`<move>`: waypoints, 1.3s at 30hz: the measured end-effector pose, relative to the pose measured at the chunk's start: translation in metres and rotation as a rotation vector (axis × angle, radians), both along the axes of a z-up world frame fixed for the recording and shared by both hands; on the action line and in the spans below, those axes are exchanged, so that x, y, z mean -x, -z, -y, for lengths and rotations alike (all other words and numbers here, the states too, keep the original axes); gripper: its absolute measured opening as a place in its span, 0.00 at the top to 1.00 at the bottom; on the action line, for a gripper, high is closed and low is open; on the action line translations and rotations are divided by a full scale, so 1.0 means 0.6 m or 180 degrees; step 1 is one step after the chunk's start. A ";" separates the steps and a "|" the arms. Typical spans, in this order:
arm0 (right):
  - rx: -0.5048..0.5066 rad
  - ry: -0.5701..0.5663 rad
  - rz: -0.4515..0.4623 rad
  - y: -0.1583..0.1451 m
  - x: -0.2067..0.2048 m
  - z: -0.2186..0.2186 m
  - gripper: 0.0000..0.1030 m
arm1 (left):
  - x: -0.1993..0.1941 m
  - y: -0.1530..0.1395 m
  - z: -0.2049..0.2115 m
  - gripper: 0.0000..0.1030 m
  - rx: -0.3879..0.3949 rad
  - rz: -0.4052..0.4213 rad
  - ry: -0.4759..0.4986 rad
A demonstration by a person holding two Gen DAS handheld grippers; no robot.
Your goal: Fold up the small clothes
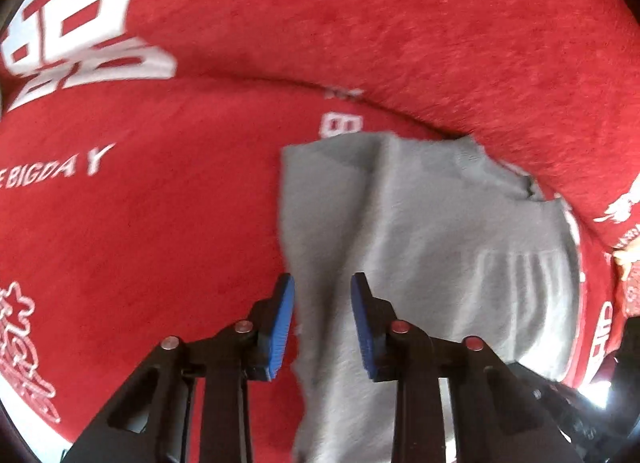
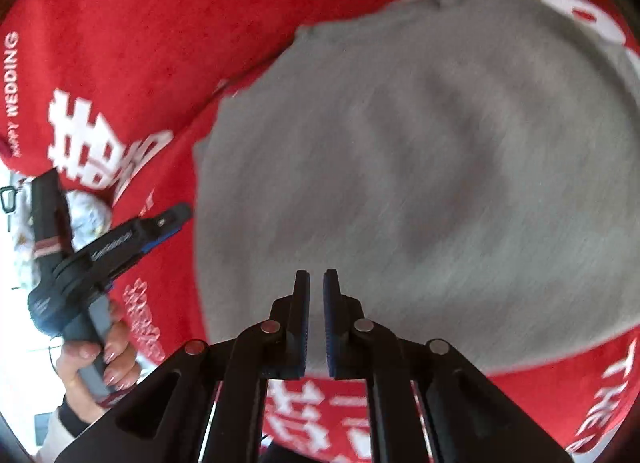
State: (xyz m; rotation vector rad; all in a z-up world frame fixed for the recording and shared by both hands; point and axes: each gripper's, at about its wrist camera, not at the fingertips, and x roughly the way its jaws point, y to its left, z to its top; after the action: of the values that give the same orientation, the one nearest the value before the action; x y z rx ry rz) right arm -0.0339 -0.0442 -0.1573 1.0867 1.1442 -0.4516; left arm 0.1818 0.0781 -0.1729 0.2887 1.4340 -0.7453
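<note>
On a red blanket point(image 1: 400, 23) printed with white lettering lies a grey garment point(image 1: 420, 223), rumpled, its ribbed band toward one side. Left claw point(image 1: 323, 323) points steeply down over the garment's edge; its blue pads point(image 1: 366, 327) stand partly apart with cloth seen between them, not pressed on it. Right claw point(image 2: 316, 323) hangs above the grey cloth point(image 2: 420, 163), pads nearly together, nothing between them. A hand point(image 2: 100, 359) grips the left claw's handle, seen from the right wrist view.
</note>
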 end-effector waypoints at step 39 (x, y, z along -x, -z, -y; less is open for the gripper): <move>-0.0515 0.0288 0.0017 0.022 0.051 -0.057 0.77 | 0.004 -0.011 -0.067 0.29 -0.0497 0.0103 0.0045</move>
State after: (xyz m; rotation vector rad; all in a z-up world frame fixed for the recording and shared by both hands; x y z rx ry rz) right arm -0.0647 -0.0099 -0.1708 1.2837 1.1450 -0.4319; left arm 0.1796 0.1186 -0.1662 0.4298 1.4631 -0.6382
